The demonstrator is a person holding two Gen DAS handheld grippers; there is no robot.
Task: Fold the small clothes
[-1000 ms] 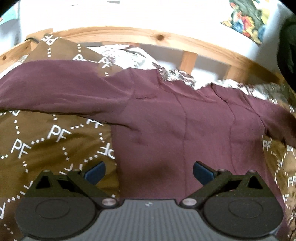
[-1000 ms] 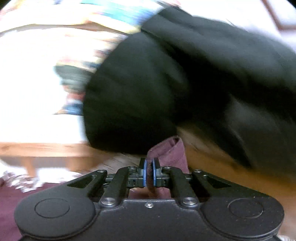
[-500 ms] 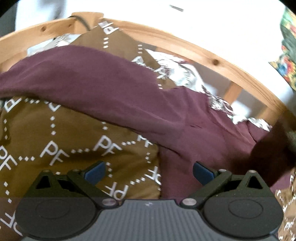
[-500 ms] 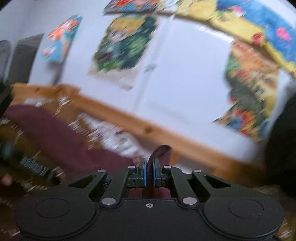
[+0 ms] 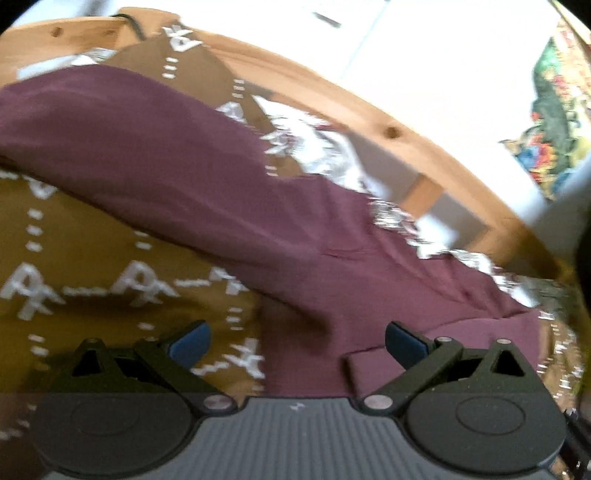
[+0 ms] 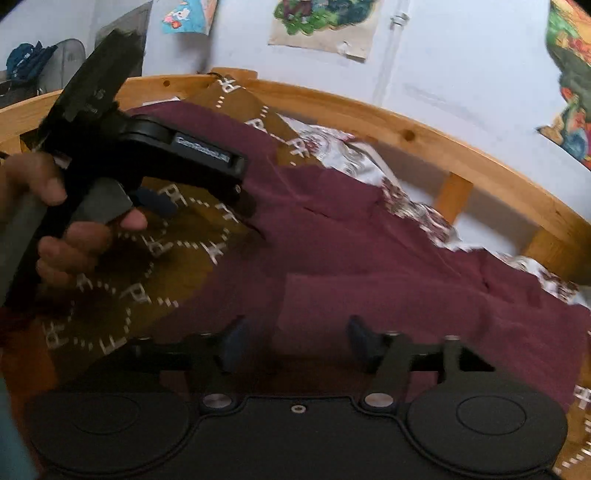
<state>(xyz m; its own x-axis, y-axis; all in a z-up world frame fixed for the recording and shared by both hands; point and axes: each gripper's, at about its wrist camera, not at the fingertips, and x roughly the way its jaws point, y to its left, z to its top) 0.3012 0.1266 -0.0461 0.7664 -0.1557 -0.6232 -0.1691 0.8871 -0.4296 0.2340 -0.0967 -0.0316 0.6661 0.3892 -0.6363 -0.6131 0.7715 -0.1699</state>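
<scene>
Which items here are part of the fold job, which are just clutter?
Job:
- maroon long-sleeved top
- left gripper, jaws open
- right gripper, jaws open

Lying about:
- brown PF-print blanket
- wooden bed frame
- wall posters
- blue cap

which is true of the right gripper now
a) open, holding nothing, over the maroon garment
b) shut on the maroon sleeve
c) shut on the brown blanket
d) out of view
a: the right gripper has its jaws spread apart with nothing between them, above the maroon garment.
</scene>
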